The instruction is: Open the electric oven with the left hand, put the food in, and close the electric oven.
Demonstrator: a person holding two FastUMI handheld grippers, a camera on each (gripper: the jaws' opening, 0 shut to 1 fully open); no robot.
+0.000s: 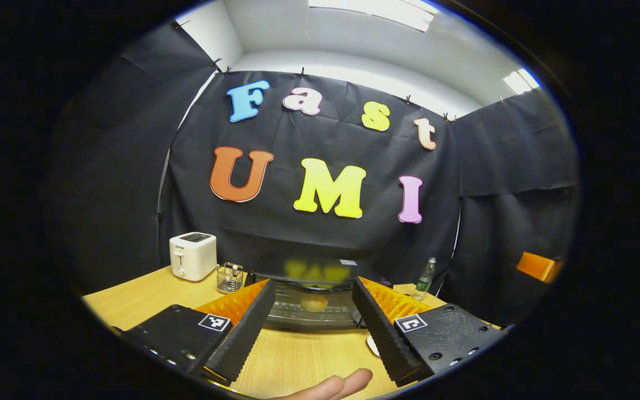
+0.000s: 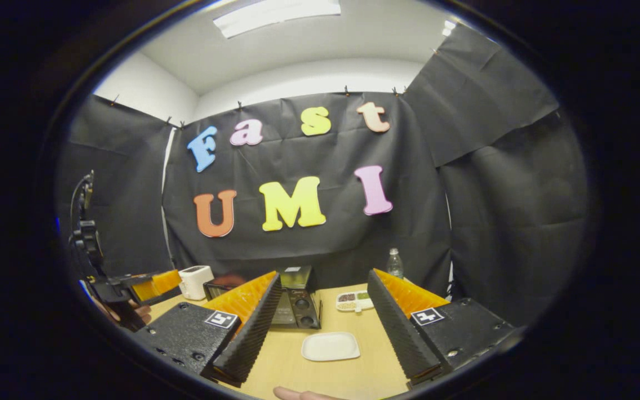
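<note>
The left gripper (image 1: 313,328) hung wide open and empty before the electric oven (image 1: 311,297) at the table's (image 1: 131,300) back edge; its long axis ran along that edge, front facing the person. The food (image 1: 314,303) looked already inside. The right gripper (image 2: 323,328) gaped empty above a white plate (image 2: 330,346). A careless push on the door could shove the oven back.
</note>
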